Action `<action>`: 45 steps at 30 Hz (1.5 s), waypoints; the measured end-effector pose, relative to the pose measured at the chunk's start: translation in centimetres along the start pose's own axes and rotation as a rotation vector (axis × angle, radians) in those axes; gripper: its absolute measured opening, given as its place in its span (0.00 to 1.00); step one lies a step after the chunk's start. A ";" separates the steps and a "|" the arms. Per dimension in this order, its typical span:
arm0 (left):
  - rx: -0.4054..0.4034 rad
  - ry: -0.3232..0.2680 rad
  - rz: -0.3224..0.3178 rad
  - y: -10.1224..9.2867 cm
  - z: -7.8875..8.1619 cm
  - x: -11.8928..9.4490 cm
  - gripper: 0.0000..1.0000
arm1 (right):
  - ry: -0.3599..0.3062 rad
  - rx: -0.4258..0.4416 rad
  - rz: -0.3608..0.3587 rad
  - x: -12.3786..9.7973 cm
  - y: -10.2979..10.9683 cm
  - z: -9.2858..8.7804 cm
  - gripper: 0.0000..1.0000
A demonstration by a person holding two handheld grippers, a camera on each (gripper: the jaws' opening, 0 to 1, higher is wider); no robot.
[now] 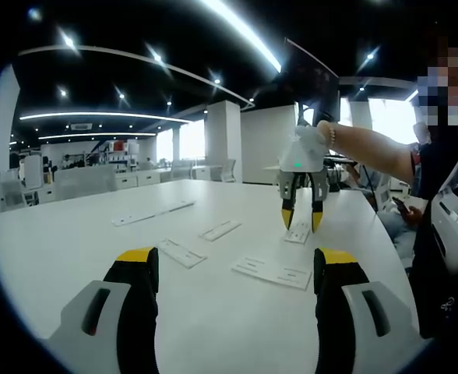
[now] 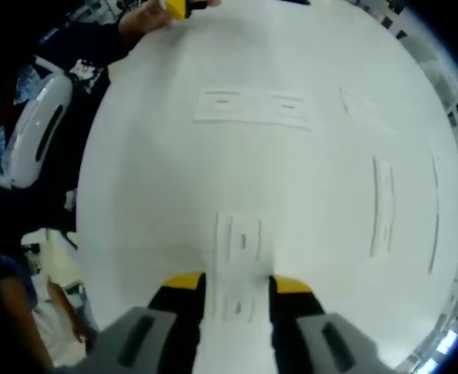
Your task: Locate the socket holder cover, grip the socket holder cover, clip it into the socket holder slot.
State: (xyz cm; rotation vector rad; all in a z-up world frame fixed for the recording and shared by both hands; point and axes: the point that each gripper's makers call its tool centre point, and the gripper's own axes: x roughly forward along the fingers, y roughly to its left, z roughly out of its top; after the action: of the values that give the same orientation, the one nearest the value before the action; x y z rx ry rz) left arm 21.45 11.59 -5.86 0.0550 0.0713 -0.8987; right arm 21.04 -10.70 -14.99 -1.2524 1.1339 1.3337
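A wide white table carries several flat white plastic pieces, and a person stands at its right edge as the left gripper view has it, one arm reaching out over the top. In that view the left claw hangs low above the near part of the table with its yellow-tipped jaws spread wide and nothing between them. The largest flat piece, a socket holder plate with two rectangular slots, lies just ahead of this claw, nearer its right jaw. Two long thin strips lie farther back toward the far edge, with two shorter covers between them and the claw. The right claw points straight down at the table beyond the plate; in the right gripper view its jaws sit moderately open on either side of the small socket holder cover, which lies flat on the table. Whether the jaws touch the cover's edges cannot be told. From this view the slotted plate lies well beyond the cover toward the person's side.
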 end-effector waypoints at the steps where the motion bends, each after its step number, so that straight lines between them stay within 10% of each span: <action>1: 0.000 0.000 0.001 0.0 0.0 0.0 0.81 | 0.000 0.000 -0.004 0.0 -0.1 0.0 0.32; 45: -0.006 0.009 0.012 0.4 -0.2 0.0 0.80 | -0.024 -0.026 -0.011 -0.1 0.0 0.0 0.33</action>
State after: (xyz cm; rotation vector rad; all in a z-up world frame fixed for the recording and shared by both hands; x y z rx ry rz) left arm 21.80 11.85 -6.01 0.0540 0.0816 -0.8859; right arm 21.06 -10.73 -14.92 -1.2566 1.0944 1.3558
